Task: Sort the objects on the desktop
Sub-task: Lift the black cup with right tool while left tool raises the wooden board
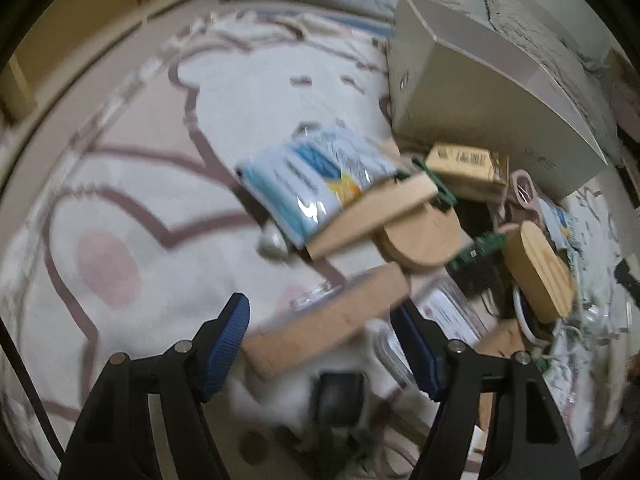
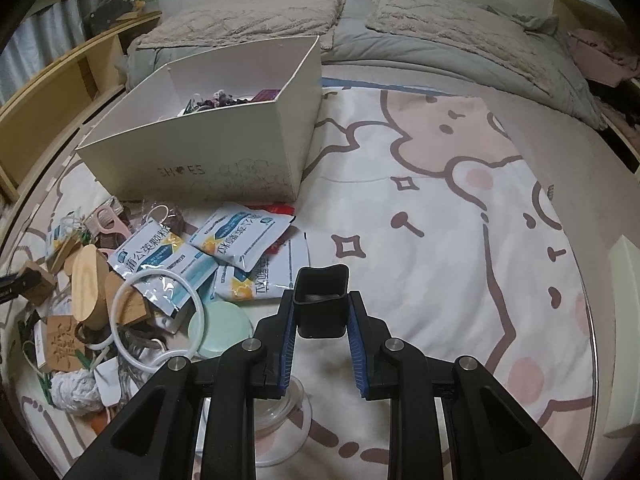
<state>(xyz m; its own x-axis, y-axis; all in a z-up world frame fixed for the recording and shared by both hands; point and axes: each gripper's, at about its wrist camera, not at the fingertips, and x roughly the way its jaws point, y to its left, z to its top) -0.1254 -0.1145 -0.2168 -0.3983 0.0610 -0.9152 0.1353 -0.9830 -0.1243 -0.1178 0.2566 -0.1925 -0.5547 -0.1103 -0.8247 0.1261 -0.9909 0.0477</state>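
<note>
the right tongs (image 2: 320, 312) squeeze a small black square cup (image 2: 320, 300) and hold it above the bed's cartoon blanket (image 2: 460, 200). the left tongs (image 1: 324, 340) are spread wide over a long tan block (image 1: 328, 320); the picture is blurry, so i cannot tell if they touch it. a messy pile of blue and white packets (image 2: 160, 268), wood pieces and rings lies just in front of the white box (image 2: 208, 160).
</note>
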